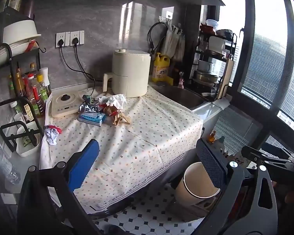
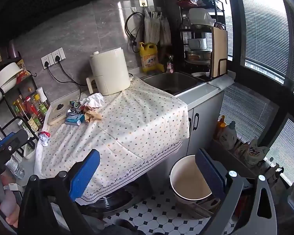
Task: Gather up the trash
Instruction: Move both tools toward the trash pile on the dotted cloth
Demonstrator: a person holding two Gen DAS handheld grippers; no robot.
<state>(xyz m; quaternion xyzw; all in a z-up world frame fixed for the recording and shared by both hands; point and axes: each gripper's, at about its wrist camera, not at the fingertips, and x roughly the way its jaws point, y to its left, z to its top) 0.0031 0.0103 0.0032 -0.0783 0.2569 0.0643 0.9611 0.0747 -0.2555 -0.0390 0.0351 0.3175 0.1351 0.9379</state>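
A heap of trash lies on the dotted tablecloth [image 1: 139, 137] beside the induction hob: a white crumpled tissue [image 1: 117, 100], a silver foil wrapper [image 1: 88, 108], a blue carton [image 1: 91, 117] and brown crumpled paper [image 1: 118, 117]. A separate crumpled wrapper [image 1: 52, 133] lies at the cloth's left edge. A cream bin [image 1: 194, 184] stands on the floor at the counter's right. My left gripper [image 1: 147, 166] is open and empty, well short of the heap. My right gripper [image 2: 147, 174] is open and empty too, above the cloth's front edge, with the bin [image 2: 188, 180] by its right finger.
A cream air fryer [image 1: 130, 73] stands behind the heap. Sauce bottles [image 1: 31, 90] fill a rack at the left. The sink [image 2: 172, 82] and a dish rack [image 2: 201, 39] lie at the right, under a window. Bottles [image 2: 227, 135] stand on a low ledge by the bin. A hand [image 2: 4, 201] shows at the left.
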